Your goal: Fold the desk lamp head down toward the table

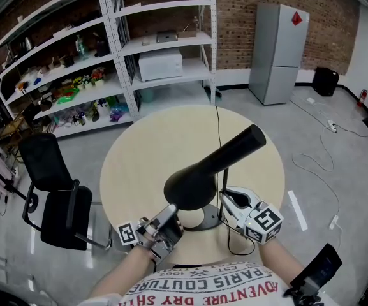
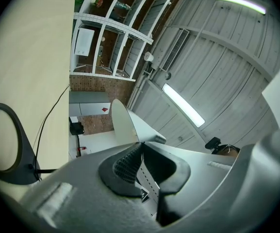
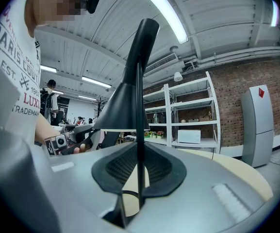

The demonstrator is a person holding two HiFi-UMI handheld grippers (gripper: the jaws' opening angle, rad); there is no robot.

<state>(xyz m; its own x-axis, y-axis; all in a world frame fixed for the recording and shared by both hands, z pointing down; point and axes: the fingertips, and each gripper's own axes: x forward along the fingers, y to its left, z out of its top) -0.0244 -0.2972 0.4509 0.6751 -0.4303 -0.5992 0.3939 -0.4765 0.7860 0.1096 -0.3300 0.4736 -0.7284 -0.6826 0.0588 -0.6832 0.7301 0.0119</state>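
A black desk lamp stands at the near edge of the round beige table (image 1: 145, 152). Its cone head (image 1: 193, 183) hangs over the ring base (image 1: 204, 220), and the neck (image 1: 241, 145) slants up to the right. My left gripper (image 1: 171, 214) sits at the lower left of the cone. In the left gripper view its jaws (image 2: 140, 147) pinch the shade rim (image 2: 127, 123), whose inside is white. My right gripper (image 1: 227, 199) is shut on the thin upright stem (image 3: 139, 106), which runs straight between the pads (image 3: 139, 152). The head (image 3: 120, 106) shows above them.
The lamp's cord (image 1: 219, 129) runs across the table to the far edge. A black office chair (image 1: 56, 196) stands left of the table. White shelving (image 1: 139, 50) and a grey fridge (image 1: 278, 53) line the brick wall. Cables (image 1: 317, 164) lie on the floor at right.
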